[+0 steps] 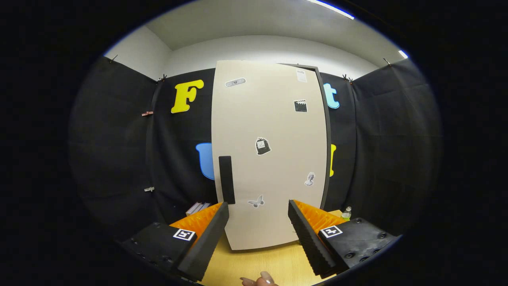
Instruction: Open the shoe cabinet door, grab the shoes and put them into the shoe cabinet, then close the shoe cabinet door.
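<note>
The gripper is spread wide, its two fingers well apart and holding nothing. Between and just beyond the fingertips stands the shoe cabinet, upright on the wooden table, its pale door shut and facing the tool. A dark vertical handle sits near the door's left edge, directly above the left fingertip and close to it. Small stickers dot the door. A strip of bare tabletop lies between the fingers ahead of the cabinet's lower edge. A person's fingertips show at the table's near edge. A small bottle stands beyond the right finger, beside the cabinet's right edge.
</note>
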The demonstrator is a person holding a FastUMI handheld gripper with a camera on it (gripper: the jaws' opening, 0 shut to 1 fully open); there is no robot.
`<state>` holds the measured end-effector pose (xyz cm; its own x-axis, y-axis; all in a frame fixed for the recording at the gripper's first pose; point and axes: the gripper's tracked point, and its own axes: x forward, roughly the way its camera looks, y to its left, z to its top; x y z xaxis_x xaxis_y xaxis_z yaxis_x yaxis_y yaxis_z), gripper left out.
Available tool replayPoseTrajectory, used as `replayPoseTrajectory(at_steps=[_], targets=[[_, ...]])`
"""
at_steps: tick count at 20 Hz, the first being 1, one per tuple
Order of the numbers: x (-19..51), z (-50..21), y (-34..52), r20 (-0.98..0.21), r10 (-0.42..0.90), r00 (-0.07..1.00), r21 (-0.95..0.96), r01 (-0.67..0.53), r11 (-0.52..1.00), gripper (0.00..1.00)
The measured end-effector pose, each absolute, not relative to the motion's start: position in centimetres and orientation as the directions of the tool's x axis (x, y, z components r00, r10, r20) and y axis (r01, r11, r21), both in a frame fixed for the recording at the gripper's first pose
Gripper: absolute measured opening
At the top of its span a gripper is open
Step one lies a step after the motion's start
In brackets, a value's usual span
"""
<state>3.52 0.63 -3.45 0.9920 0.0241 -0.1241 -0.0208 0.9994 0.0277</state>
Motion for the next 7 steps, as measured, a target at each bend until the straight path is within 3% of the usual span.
replayPoseTrajectory(at_steps=[7], targets=[[3.49, -3.39, 0.22, -0.124, 0.006, 0.992, 0.025, -0.002, 1.0, 0.98]])
